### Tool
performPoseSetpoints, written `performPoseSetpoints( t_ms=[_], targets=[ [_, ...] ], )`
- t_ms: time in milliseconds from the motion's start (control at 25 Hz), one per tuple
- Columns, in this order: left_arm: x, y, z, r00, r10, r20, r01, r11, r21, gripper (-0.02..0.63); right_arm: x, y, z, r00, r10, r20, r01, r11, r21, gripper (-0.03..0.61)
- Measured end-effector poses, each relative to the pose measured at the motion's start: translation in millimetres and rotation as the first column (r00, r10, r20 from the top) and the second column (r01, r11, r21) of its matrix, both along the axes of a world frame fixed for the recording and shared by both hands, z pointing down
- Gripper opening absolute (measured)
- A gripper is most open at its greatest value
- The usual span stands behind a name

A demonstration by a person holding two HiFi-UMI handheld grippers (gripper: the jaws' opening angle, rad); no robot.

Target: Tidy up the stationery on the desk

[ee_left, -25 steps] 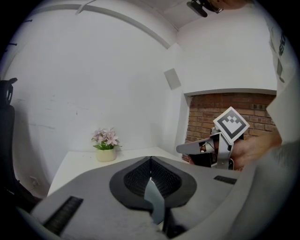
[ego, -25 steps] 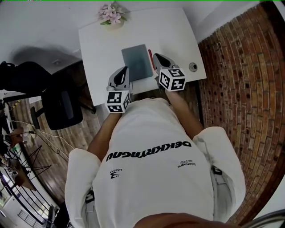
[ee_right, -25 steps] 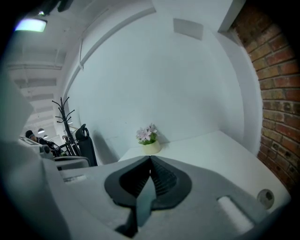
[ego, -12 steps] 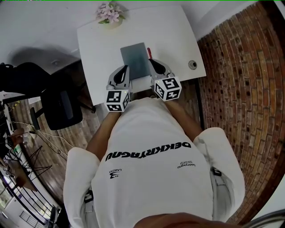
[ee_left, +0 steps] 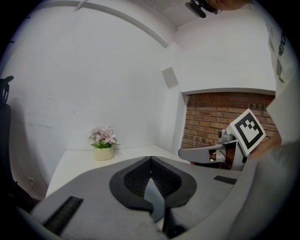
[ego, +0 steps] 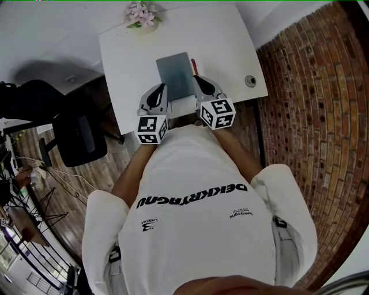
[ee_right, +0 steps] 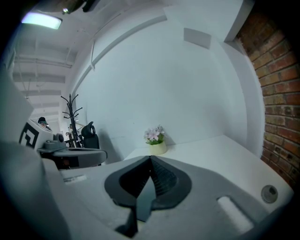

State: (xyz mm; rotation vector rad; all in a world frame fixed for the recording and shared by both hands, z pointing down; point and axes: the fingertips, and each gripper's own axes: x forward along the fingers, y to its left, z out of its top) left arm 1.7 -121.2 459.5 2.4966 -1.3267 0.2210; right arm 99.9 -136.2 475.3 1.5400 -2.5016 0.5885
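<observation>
A grey notebook (ego: 175, 74) lies in the middle of the white desk (ego: 225, 40). A red pen (ego: 194, 64) lies along the notebook's right edge, its near end hidden under my right gripper (ego: 199, 80). That gripper hovers at the notebook's near right corner, shut on nothing. My left gripper (ego: 161, 90) is at the near left corner, also shut and holding nothing. In the left gripper view the jaws meet at the tip (ee_left: 150, 161), and the right gripper (ee_left: 206, 152) shows beside them. The right gripper view shows its own jaws (ee_right: 150, 160) pressed together.
A small pot of pink flowers (ego: 142, 16) stands at the desk's far left corner. A small round grey thing (ego: 250, 80) is set near the right front edge. A black office chair (ego: 78, 132) stands left of the desk, and a brick wall (ego: 311, 86) rises on the right.
My right gripper has shifted left towards the notebook's near right corner, covering more of the red pen. The left gripper has barely moved.
</observation>
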Motion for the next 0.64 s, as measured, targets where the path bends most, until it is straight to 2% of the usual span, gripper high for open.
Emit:
performPoseSetpoints(
  t_ms=[640],
  targets=[
    [-2.2, -4.9, 3.4, 1.0, 0.001, 0.002, -0.001, 1.0, -0.005, -0.002, 1.1, -2.7, 3.6, 1.0, 0.008, -0.014, -0.008, 1.0, -0.008, -0.005]
  ],
)
